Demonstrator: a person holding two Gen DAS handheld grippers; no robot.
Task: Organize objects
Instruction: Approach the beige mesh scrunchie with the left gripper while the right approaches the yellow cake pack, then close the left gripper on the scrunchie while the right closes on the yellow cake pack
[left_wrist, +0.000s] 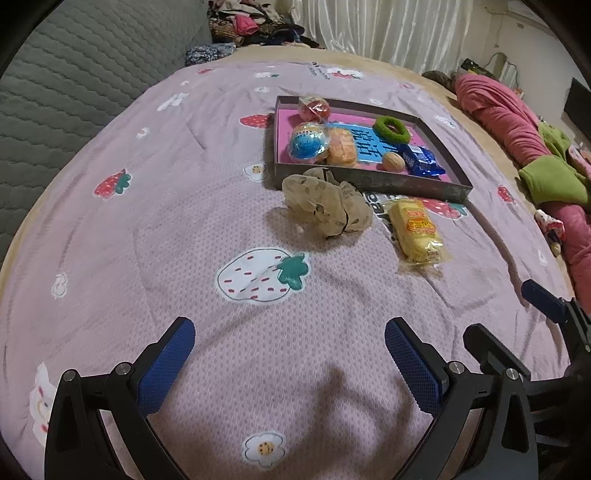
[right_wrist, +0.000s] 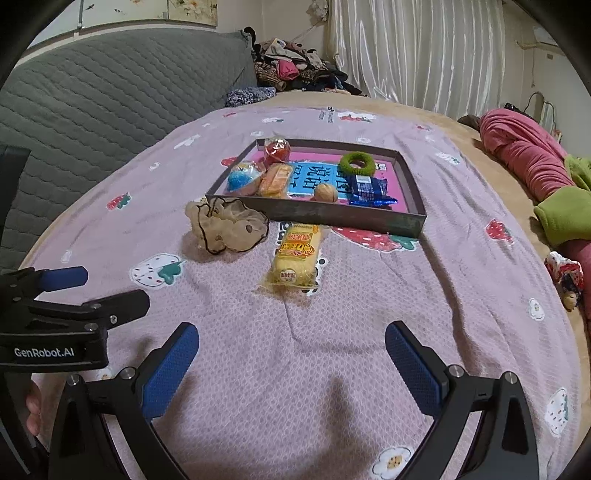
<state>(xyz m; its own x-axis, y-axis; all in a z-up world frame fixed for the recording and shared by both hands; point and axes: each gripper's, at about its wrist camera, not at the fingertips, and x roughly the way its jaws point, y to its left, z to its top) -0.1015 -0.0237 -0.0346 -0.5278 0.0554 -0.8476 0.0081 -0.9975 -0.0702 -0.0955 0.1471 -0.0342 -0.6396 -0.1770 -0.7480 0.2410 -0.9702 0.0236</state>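
A dark shallow tray (left_wrist: 369, 181) (right_wrist: 332, 216) lies on the pink strawberry bedspread. It holds a red ball, a blue ball (left_wrist: 306, 142), an orange bread pack, a green ring (left_wrist: 391, 127), a walnut and a blue snack packet. In front of its near wall lie a beige mesh scrunchie (left_wrist: 325, 203) (right_wrist: 229, 225) and a yellow snack pack (left_wrist: 415, 229) (right_wrist: 295, 258). My left gripper (left_wrist: 290, 343) (right_wrist: 103, 290) is open and holds nothing, well short of the scrunchie. My right gripper (right_wrist: 291, 350) (left_wrist: 517, 325) is also open with nothing in it, short of the yellow pack.
A grey quilted headboard (right_wrist: 92, 99) runs along the left. A heap of clothes (right_wrist: 295, 70) sits at the far end by a white curtain. A rolled pink and green blanket (right_wrist: 535, 173) borders the right side, with a small patterned cloth item (right_wrist: 565, 277) near it.
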